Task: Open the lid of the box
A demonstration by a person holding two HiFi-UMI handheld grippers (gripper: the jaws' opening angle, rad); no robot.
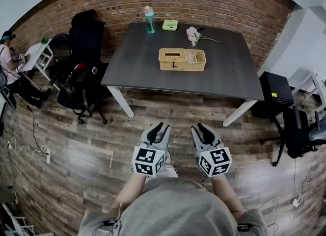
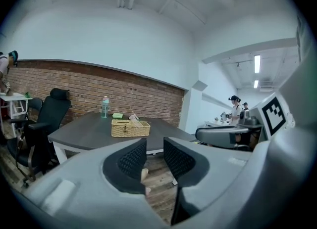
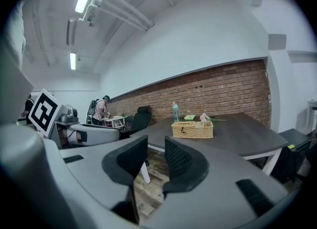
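A woven wicker box (image 1: 182, 59) stands near the middle of the dark table (image 1: 137, 61), its lid lying flat with a small dark latch on the front. The box also shows far off in the left gripper view (image 2: 130, 128) and in the right gripper view (image 3: 192, 129). Both grippers hang over the wooden floor, well short of the table and close to my body. My left gripper (image 1: 161, 128) (image 2: 154, 146) is open, with nothing between its jaws. The right gripper (image 1: 199, 127) (image 3: 156, 146) is open and empty too, side by side with the left.
A teal bottle (image 1: 149, 20), a green pad (image 1: 170, 25) and a pink flower (image 1: 193, 35) lie at the table's far side. Black office chairs (image 1: 81, 77) crowd the left of the table. Right of it stand a black cabinet (image 1: 275, 95) and another chair (image 1: 298, 128). A person (image 1: 10, 56) sits far left.
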